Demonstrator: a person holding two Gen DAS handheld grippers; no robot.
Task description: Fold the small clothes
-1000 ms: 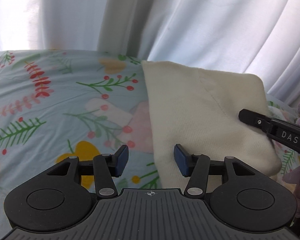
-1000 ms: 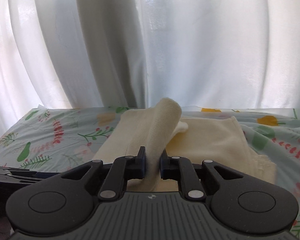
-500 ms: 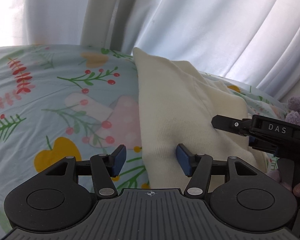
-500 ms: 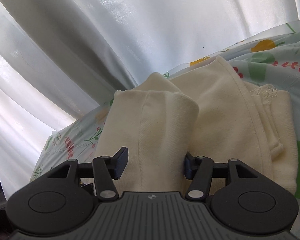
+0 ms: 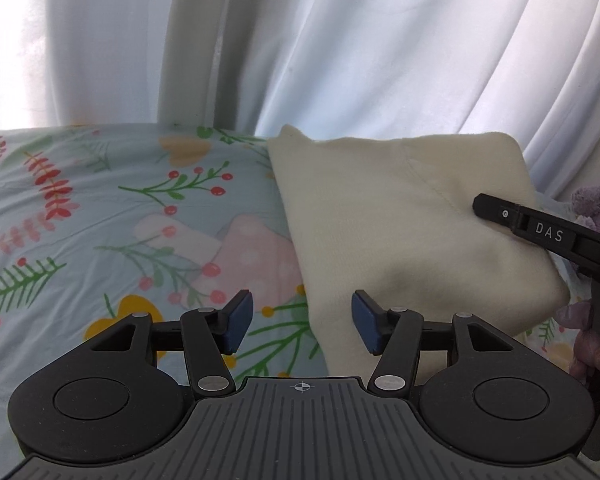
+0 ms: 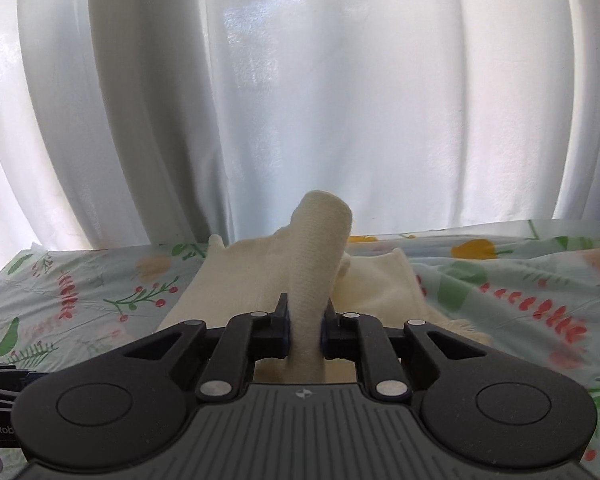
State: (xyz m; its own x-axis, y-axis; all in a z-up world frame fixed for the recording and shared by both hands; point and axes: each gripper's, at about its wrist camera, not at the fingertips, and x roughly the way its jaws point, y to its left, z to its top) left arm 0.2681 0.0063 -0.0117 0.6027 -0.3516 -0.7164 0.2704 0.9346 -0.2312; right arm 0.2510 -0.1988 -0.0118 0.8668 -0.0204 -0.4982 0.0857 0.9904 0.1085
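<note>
A cream knit garment point(image 5: 384, 216) lies partly folded on the floral sheet point(image 5: 100, 216). My left gripper point(image 5: 302, 322) is open and empty, low over the garment's left edge, with its right pad above the cloth. My right gripper point(image 6: 305, 330) is shut on a raised fold of the cream garment point(image 6: 320, 248), which stands up between its fingers. The right gripper's black finger point(image 5: 540, 232) marked DAS also shows in the left wrist view, resting on the garment's right side.
White curtains point(image 6: 300, 100) hang close behind the bed. A purple plush toy point(image 5: 598, 204) sits at the right edge of the left wrist view. The floral sheet point(image 6: 520, 280) stretches to both sides of the garment.
My right gripper was shut on the fold, opened half a second ago, and is shut on a raised fold again. My left gripper stays open and has shifted only slightly.
</note>
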